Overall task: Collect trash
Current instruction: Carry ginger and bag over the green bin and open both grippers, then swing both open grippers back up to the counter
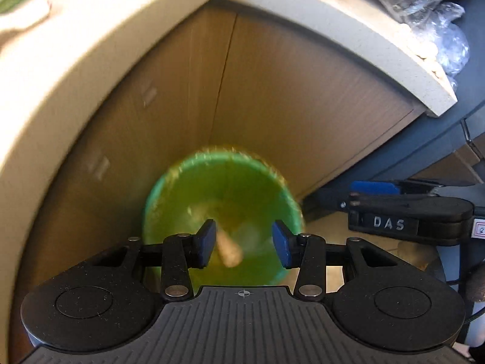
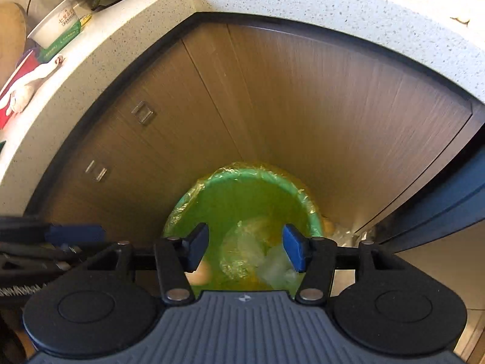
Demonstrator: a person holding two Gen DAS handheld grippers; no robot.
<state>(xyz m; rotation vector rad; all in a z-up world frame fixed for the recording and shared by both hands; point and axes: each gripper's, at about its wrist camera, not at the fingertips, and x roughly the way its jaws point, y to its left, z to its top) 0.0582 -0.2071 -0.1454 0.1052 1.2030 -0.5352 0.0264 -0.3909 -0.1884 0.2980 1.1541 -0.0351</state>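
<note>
Both grippers wide open, empty, over bin.
Left gripper (image 1: 244, 244) & right gripper (image 2: 245, 248): green trash bin (image 2: 242, 194) directly below/ahead; tan scrap (image 1: 229, 250) betw. left's pads, touching nothing.

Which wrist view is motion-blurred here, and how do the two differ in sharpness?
Left wrist view: bin, cabinet handles and countertop smeared, only the left gripper crisp. Right wrist view: sharp, bin liner crinkles and countertop speckle readable. Both bend the counter edge, fisheye.
</note>
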